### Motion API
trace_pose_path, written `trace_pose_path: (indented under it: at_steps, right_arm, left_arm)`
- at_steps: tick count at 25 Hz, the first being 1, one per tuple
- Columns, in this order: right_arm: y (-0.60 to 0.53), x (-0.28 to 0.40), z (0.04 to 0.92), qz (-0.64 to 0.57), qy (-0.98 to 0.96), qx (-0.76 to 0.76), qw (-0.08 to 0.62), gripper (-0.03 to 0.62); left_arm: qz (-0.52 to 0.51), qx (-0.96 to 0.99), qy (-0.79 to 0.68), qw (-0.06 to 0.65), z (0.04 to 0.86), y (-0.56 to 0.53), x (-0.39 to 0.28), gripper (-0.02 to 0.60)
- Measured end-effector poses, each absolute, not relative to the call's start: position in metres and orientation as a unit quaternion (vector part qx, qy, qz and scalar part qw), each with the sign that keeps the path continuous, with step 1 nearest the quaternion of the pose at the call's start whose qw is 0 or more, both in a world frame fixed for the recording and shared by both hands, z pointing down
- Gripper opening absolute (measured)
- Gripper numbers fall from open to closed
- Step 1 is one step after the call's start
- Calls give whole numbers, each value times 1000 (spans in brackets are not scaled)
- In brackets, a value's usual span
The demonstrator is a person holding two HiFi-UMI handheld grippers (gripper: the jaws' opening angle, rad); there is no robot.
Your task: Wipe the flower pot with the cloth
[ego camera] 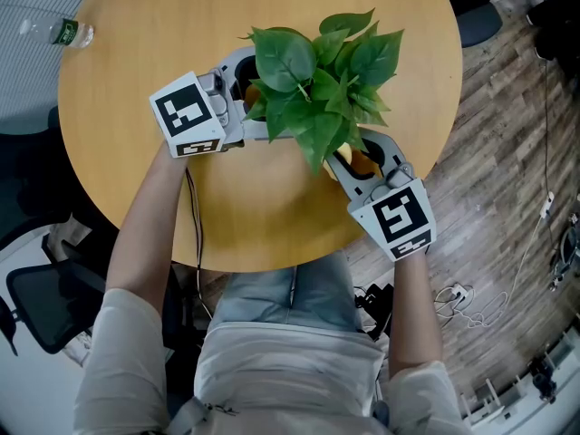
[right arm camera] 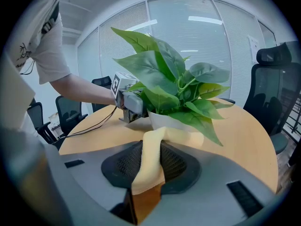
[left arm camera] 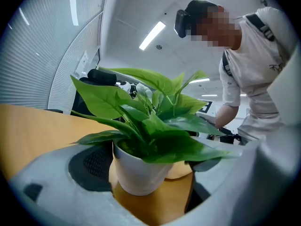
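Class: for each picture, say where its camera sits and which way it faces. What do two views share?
Head view: head-mounted, looking steeply down at the table; forearms, left tongs and right tongs show.
Left gripper view: on the left tongs, facing the flower pot between them; the torso shows.
Right gripper view: on the right tongs, shut on the cloth, facing the pot; left forearm shows.
Both gripper views share the pot.

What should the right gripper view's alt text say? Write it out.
The right hand-held gripper clamps a yellow cloth that lies against the white flower pot of a leafy green plant on a round wooden table.
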State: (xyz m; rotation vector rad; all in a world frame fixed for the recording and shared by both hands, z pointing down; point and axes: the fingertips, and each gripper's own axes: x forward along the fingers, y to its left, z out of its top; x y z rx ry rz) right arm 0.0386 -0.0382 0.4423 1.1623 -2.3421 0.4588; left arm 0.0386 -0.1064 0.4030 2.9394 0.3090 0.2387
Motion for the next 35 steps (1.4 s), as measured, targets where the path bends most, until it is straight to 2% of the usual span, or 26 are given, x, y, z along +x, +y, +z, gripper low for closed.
trace_pose_path:
  at_steps: [14,24,35]
  right_arm:
    - [-38,40,441,174,-857,427,230,91]
    - [-61,106,440,151,-822,487,252,90]
    - [-82,83,430,126,-839,458,267,89]
  left_arm:
    - [99,982,133,88,409,-111,38,459]
    - [103,982,129,87,408,-109,40,457]
    - [105,985,105,89,410,-109,38,457]
